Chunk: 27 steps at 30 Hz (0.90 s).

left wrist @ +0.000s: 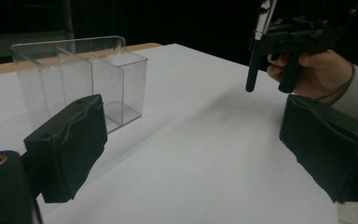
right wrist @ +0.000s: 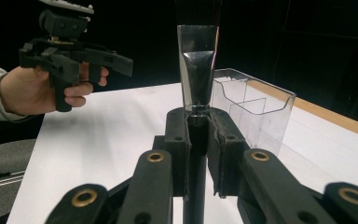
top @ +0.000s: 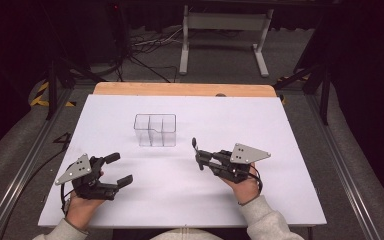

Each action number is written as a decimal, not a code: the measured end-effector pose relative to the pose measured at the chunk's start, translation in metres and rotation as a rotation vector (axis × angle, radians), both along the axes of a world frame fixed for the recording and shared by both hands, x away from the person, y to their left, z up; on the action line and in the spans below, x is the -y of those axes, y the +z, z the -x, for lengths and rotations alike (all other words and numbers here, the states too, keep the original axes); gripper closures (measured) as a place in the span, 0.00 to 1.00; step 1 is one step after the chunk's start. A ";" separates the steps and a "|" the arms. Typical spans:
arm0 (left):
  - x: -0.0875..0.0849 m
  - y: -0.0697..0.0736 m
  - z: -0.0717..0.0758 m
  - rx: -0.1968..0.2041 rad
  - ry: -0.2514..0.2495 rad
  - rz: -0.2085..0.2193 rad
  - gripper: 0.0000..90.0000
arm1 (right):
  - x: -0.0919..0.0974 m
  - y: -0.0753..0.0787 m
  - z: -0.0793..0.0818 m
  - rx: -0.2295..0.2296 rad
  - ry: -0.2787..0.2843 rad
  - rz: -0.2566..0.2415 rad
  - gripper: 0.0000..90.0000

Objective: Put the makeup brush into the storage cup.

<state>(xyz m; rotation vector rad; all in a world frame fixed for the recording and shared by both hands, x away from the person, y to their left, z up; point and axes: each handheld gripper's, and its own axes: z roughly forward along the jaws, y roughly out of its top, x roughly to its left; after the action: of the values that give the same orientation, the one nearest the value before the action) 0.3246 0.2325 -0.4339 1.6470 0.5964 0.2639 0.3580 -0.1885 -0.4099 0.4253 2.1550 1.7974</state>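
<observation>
A clear plastic organizer (top: 155,130) with several compartments stands upright on the white table (top: 240,120), a little left of centre. My right gripper (top: 200,159) is shut on a brush (top: 195,148) with a black handle and silver ferrule (right wrist: 198,79), held upright to the right of the organizer (right wrist: 254,105). The brush's bristle end points up and its handle (left wrist: 252,70) hangs below the jaws. My left gripper (top: 119,169) rests open near the front left, nothing between its pads (left wrist: 70,144). The organizer (left wrist: 79,79) lies ahead of it.
A wooden strip (top: 180,89) marks the table's far edge. Beyond it on the floor stand a white metal frame (top: 225,35) and loose cables (top: 145,47). Metal rails (top: 25,165) run along both sides. Open white surface lies between the grippers.
</observation>
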 end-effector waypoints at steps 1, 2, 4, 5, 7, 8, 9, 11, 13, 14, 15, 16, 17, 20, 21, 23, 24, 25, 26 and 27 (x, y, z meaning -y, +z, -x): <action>0.002 0.003 -0.001 -0.002 -0.006 0.001 0.09 | -0.001 0.000 0.000 0.002 0.001 0.001 0.89; 0.004 0.004 -0.002 0.001 -0.011 0.001 0.09 | -0.001 0.000 0.000 0.002 0.001 0.000 0.89; 0.010 0.008 -0.005 0.006 -0.028 -0.003 0.09 | -0.002 0.000 0.000 0.004 0.004 0.002 0.89; 0.015 0.012 -0.007 0.013 -0.038 -0.001 0.09 | -0.002 0.000 0.001 0.003 0.002 0.005 0.89; 0.021 0.018 -0.011 0.027 -0.053 -0.006 0.09 | -0.003 0.000 0.001 0.008 0.002 0.008 0.89; 0.024 0.020 -0.013 0.022 -0.060 0.000 0.09 | -0.003 0.000 0.001 0.008 0.004 0.007 0.89; 0.027 0.022 -0.015 0.022 -0.067 0.006 0.09 | -0.004 -0.001 0.001 0.005 0.005 0.006 0.89; 0.029 0.024 -0.017 0.023 -0.074 0.007 0.09 | -0.004 -0.001 0.001 0.007 0.007 0.010 0.89; 0.039 0.029 -0.022 0.030 -0.085 -0.001 0.09 | -0.005 -0.001 0.001 0.013 0.009 0.015 0.89; 0.041 0.030 -0.024 0.025 -0.094 -0.007 0.09 | -0.005 0.000 0.001 0.014 0.011 0.015 0.89; 0.044 0.031 -0.025 0.029 -0.097 -0.008 0.09 | -0.005 0.000 0.001 0.014 0.012 0.013 0.89; 0.048 0.032 -0.027 0.024 -0.104 -0.007 0.09 | -0.005 0.000 0.001 0.014 0.013 0.015 0.89; 0.051 0.033 -0.029 0.023 -0.112 -0.002 0.09 | -0.006 0.000 0.001 0.015 0.014 0.016 0.89; 0.059 0.036 -0.032 0.021 -0.128 0.005 0.09 | -0.006 0.001 0.002 0.019 0.015 0.016 0.89; 0.062 0.037 -0.033 0.020 -0.136 0.011 0.09 | -0.007 0.001 0.002 0.019 0.016 0.016 0.88; 0.066 0.039 -0.034 0.020 -0.142 0.017 0.09 | -0.008 0.002 0.003 0.021 0.019 0.017 0.88; 0.070 0.040 -0.036 0.020 -0.150 0.020 0.09 | -0.008 0.002 0.004 0.022 0.021 0.018 0.88; 0.072 0.041 -0.036 0.020 -0.154 0.019 0.09 | -0.008 0.002 0.004 0.022 0.021 0.018 0.88; 0.076 0.042 -0.037 0.022 -0.160 0.020 0.09 | -0.008 0.002 0.004 0.025 0.022 0.020 0.88; 0.079 0.044 -0.038 0.022 -0.169 0.020 0.08 | -0.009 0.003 0.004 0.025 0.020 0.020 0.88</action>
<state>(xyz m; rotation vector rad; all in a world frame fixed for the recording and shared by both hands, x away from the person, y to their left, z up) 0.3629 0.1531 -0.3904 1.6620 0.4388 0.1513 0.3540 -0.1799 -0.4074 0.3759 2.1661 1.7801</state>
